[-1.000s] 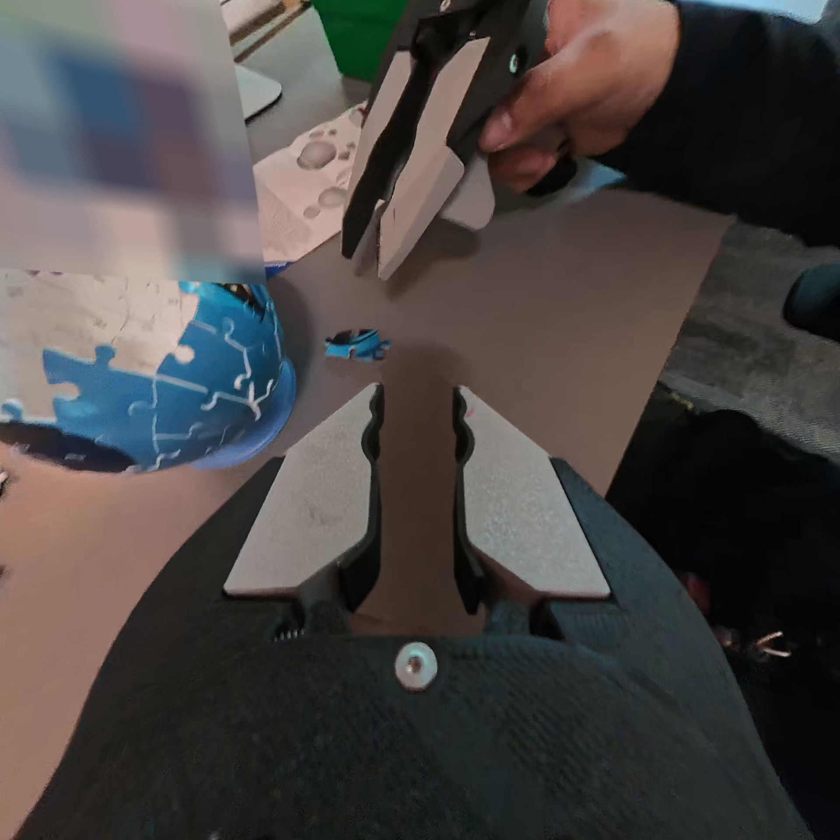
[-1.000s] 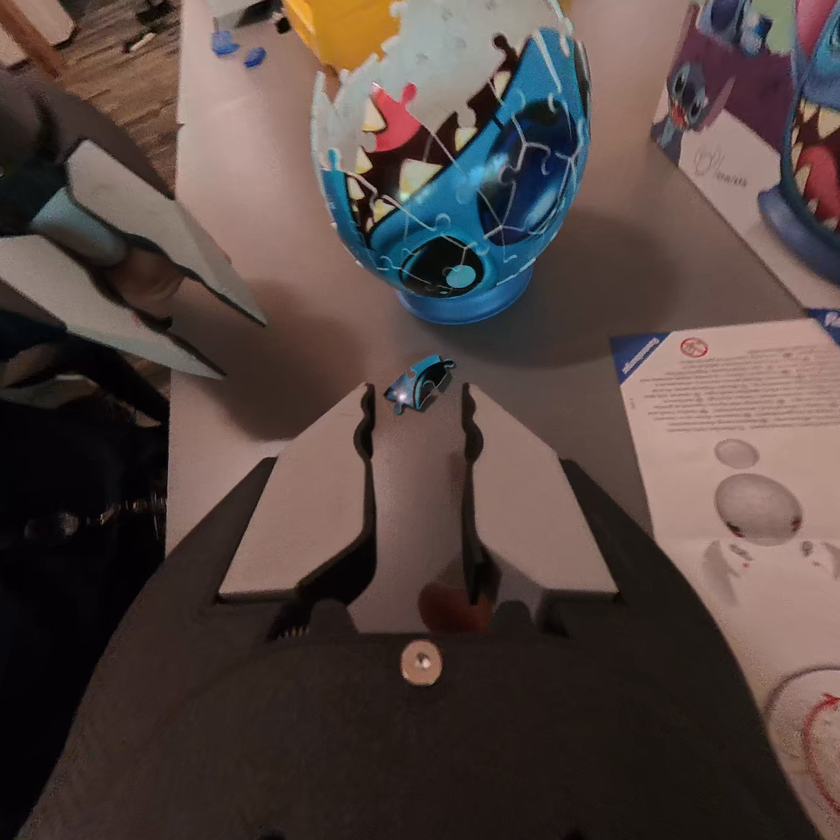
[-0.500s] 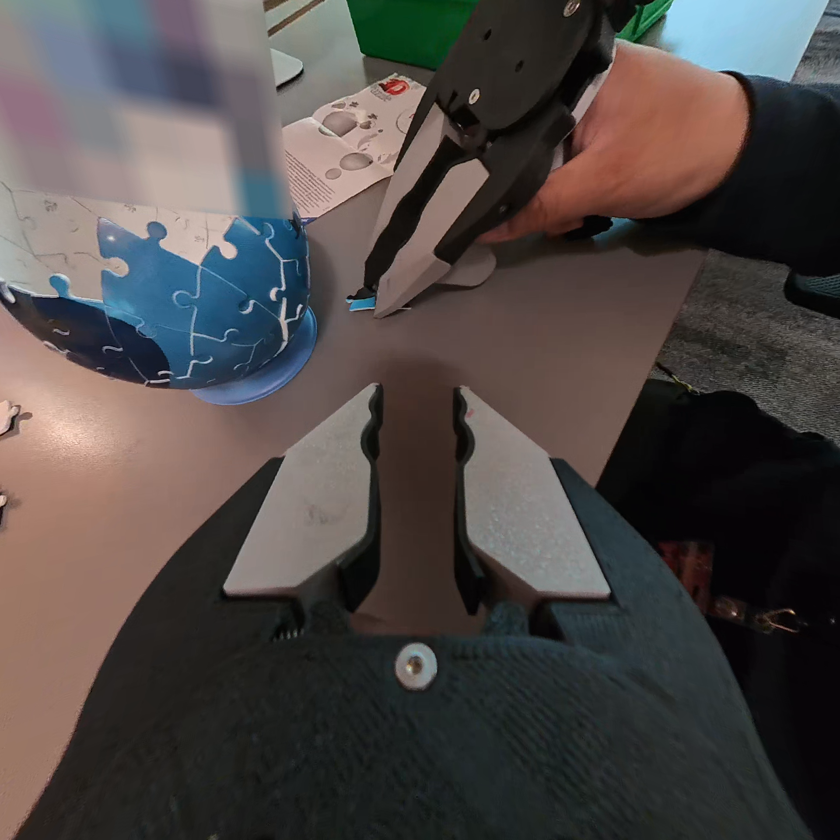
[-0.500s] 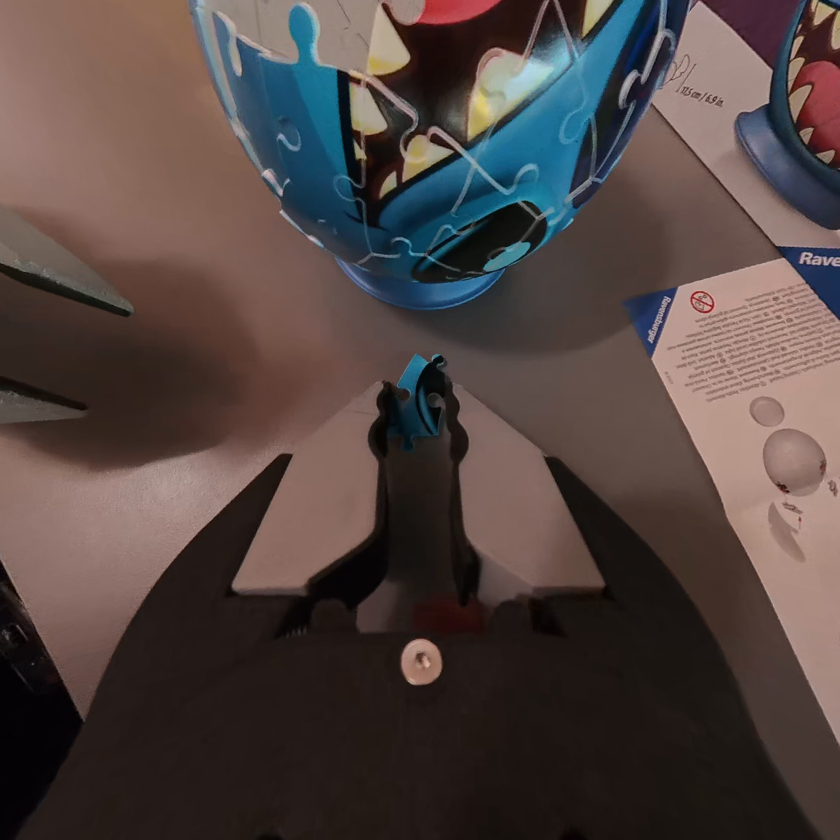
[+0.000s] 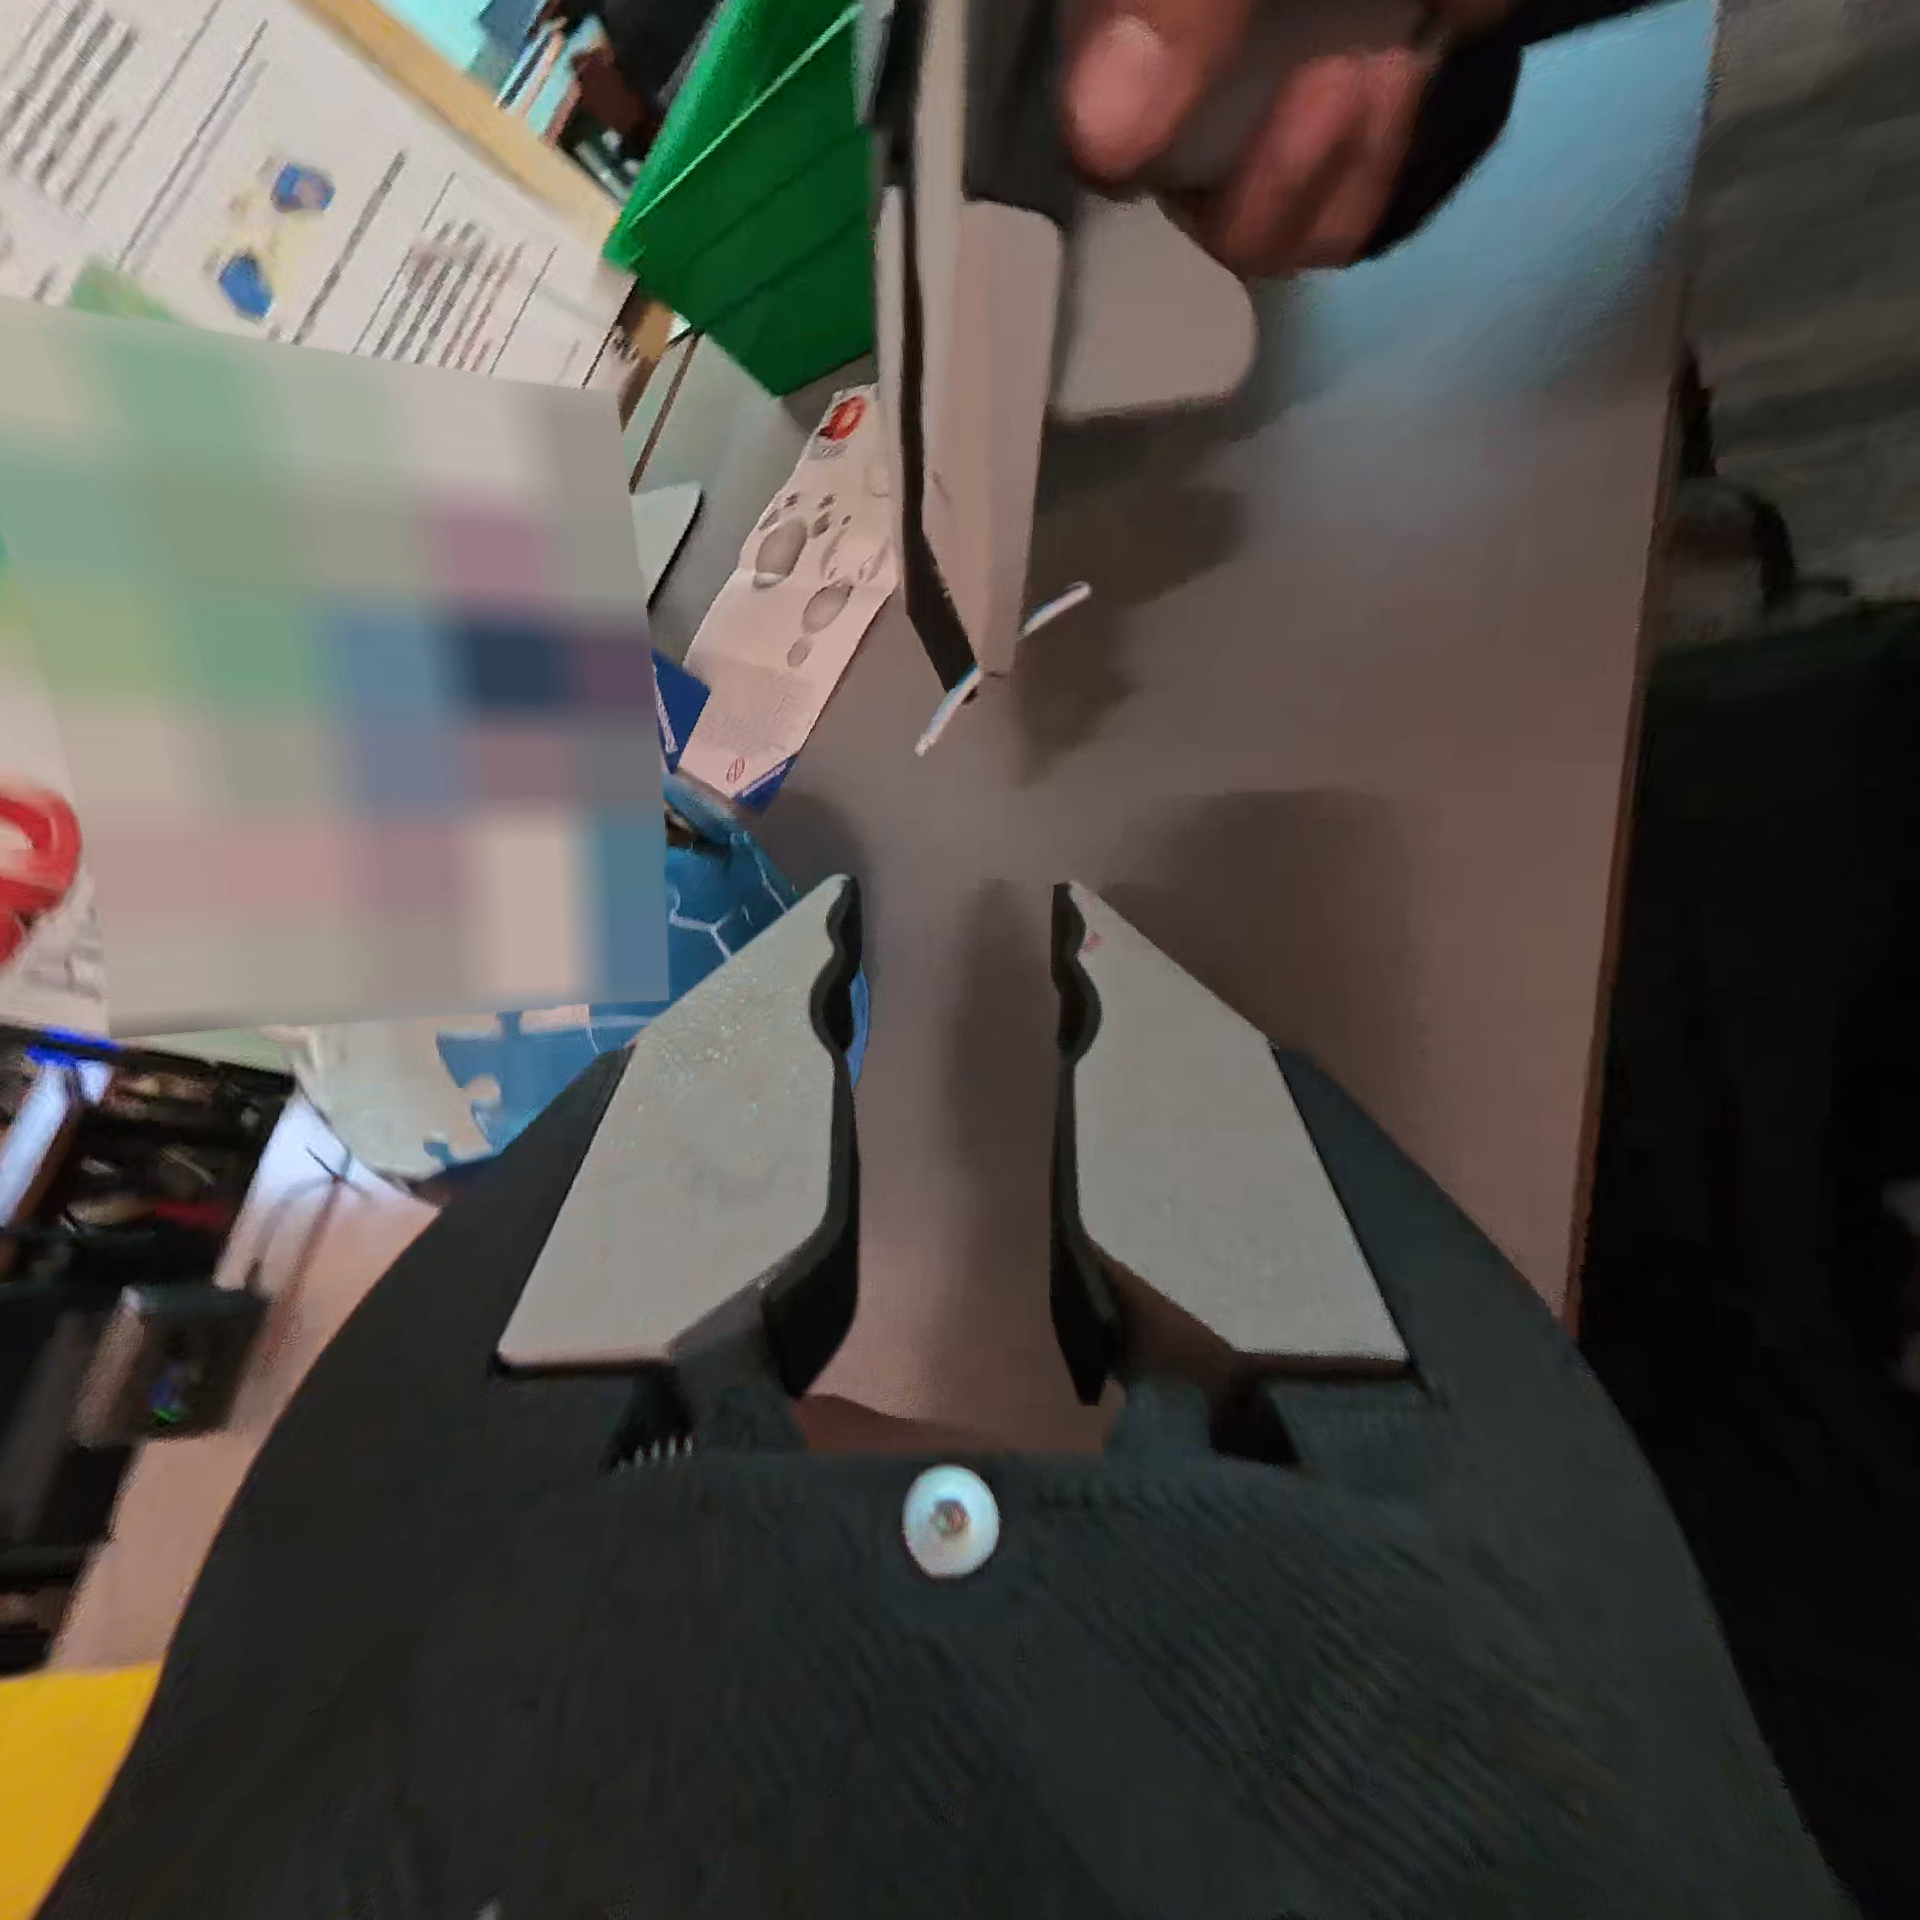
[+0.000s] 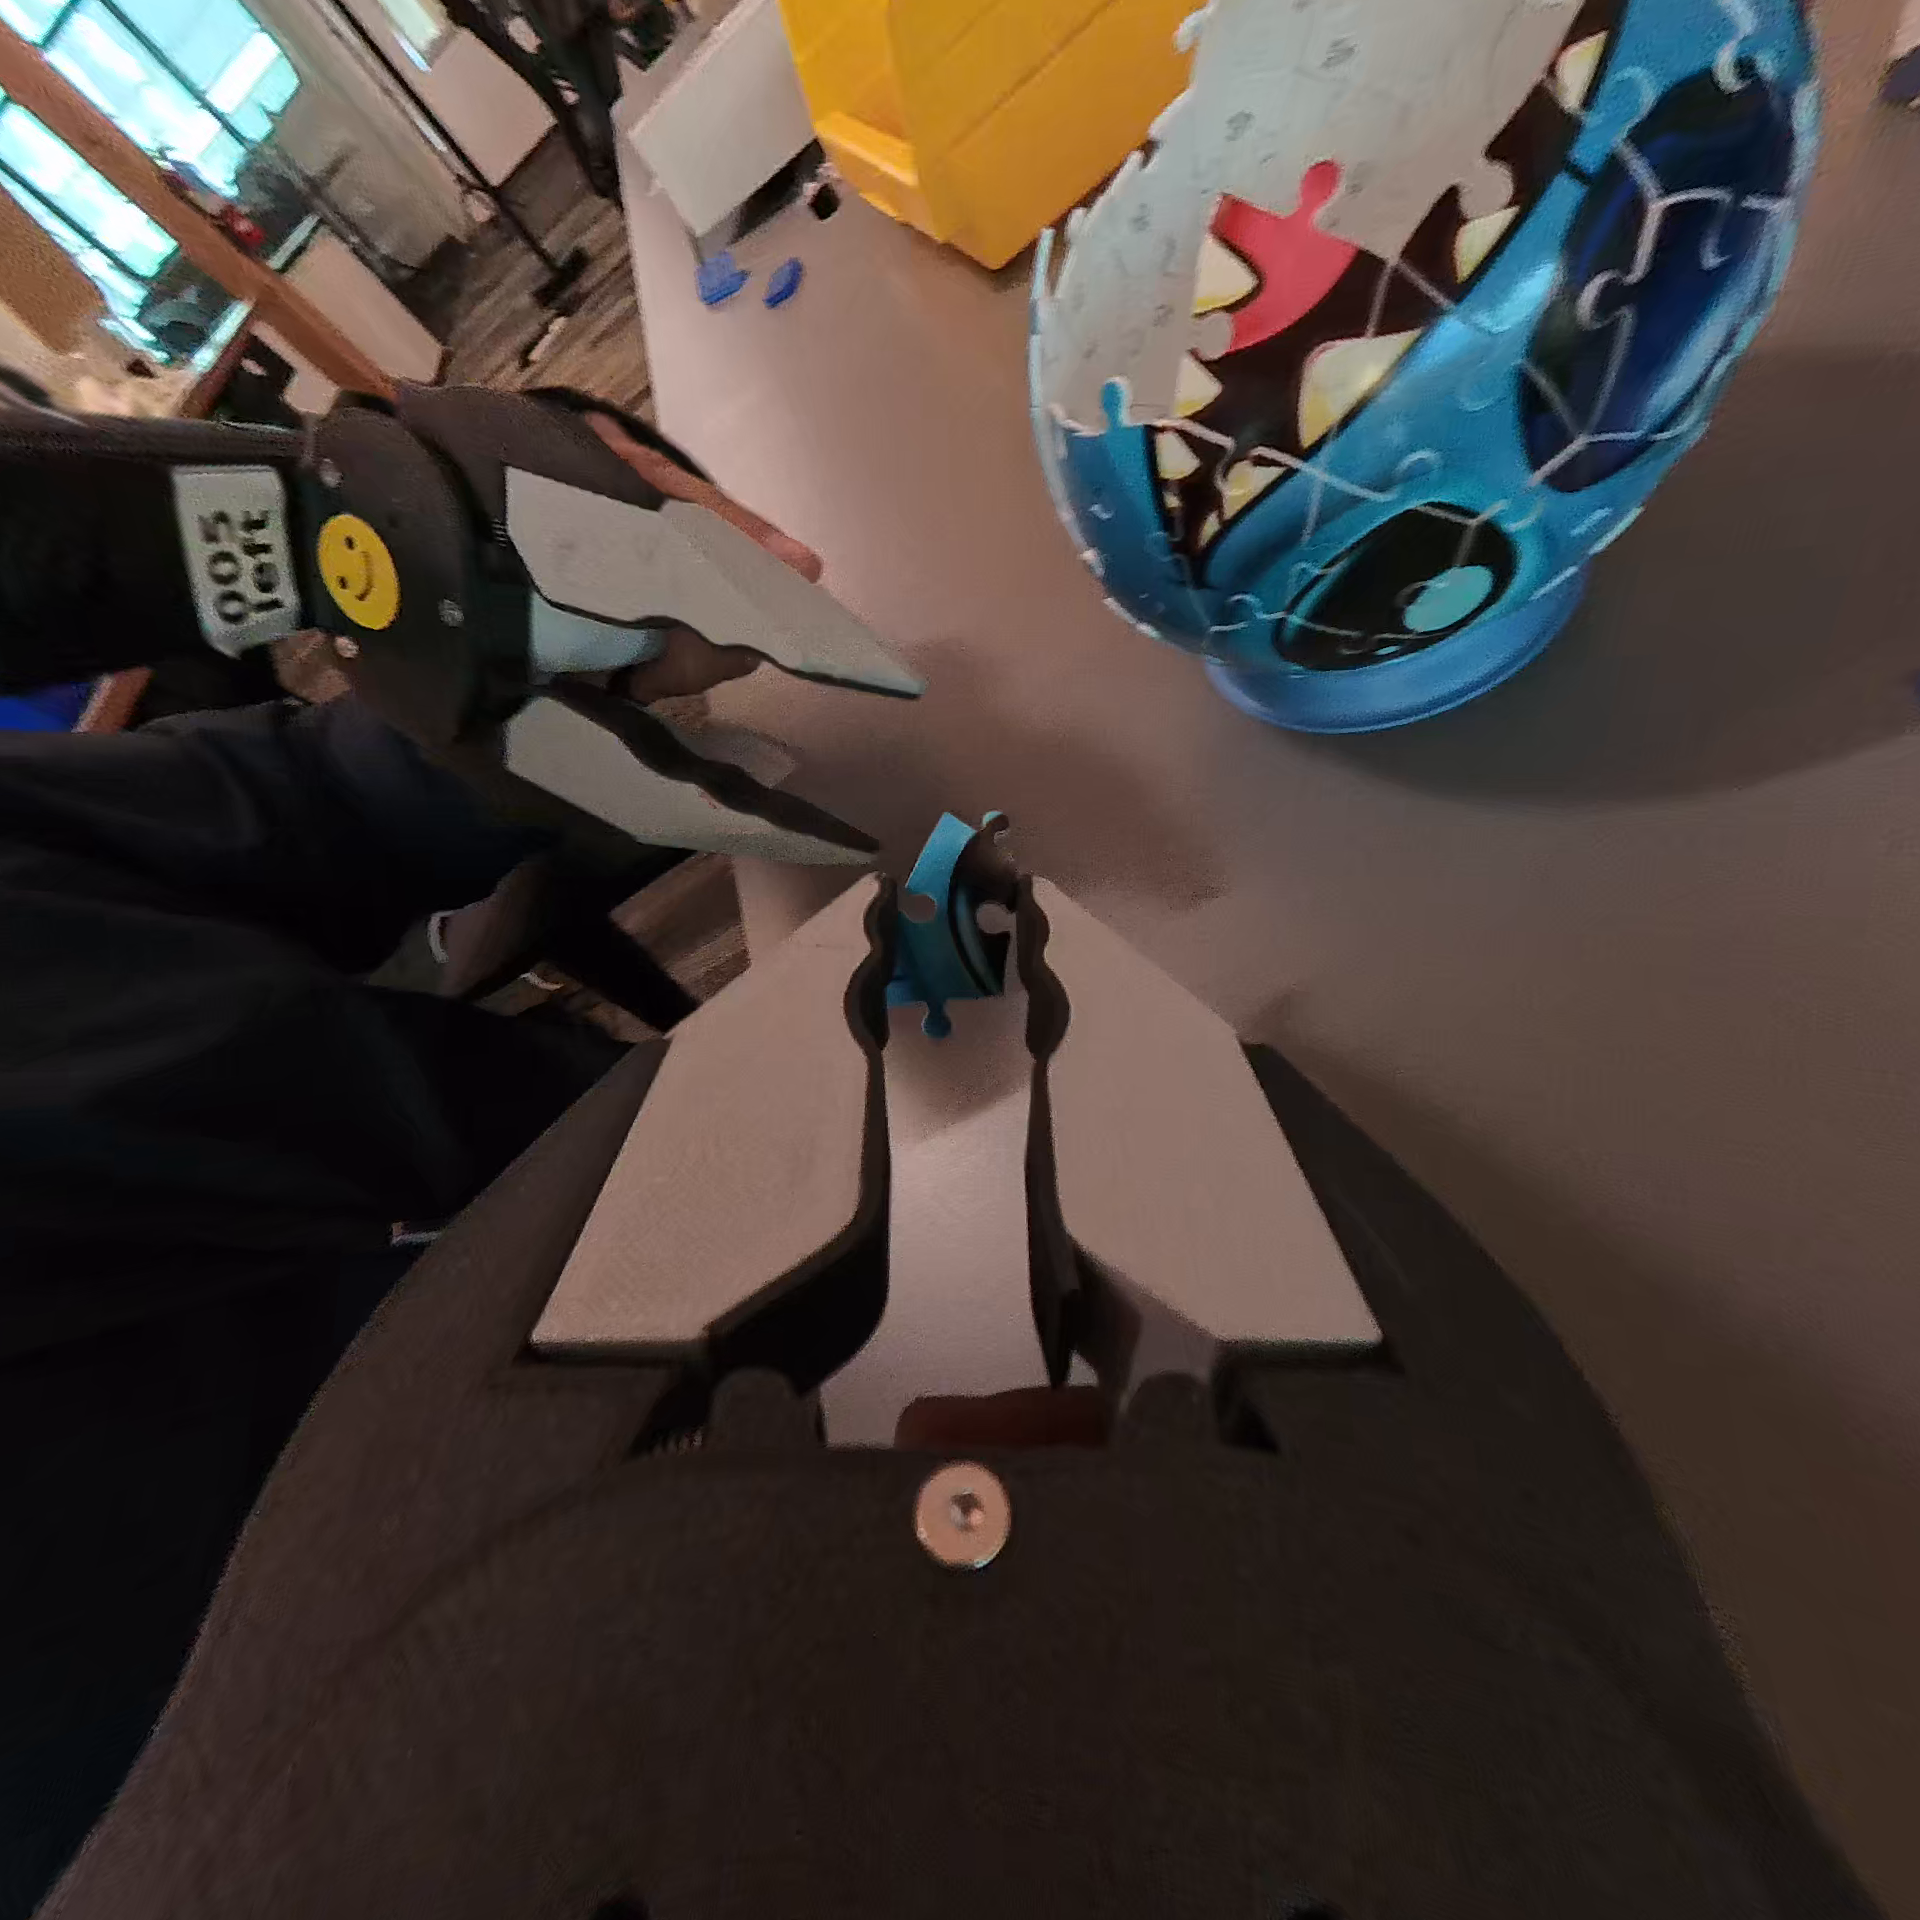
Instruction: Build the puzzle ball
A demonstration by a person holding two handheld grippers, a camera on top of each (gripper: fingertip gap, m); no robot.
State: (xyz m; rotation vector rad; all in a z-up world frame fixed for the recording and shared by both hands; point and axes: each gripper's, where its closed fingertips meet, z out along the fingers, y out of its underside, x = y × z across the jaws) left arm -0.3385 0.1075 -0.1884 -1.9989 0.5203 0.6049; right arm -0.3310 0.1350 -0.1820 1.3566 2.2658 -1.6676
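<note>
Puzzle piece [image 6: 951, 925] now off the table, pinched in right hand-held gripper [image 6: 951, 904]; left hand-held gripper [image 5: 954, 935] parted, empty.

right gripper [image 6: 951, 914] now lifted off table [image 6: 1455, 1039], puzzle piece [image 6: 948, 925] raised with it

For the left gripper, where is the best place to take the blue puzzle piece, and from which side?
The free upper edge of the puzzle piece, approached from its open left: the right gripper pinches its lower half upright, and the left gripper, open, is beside it.
</note>
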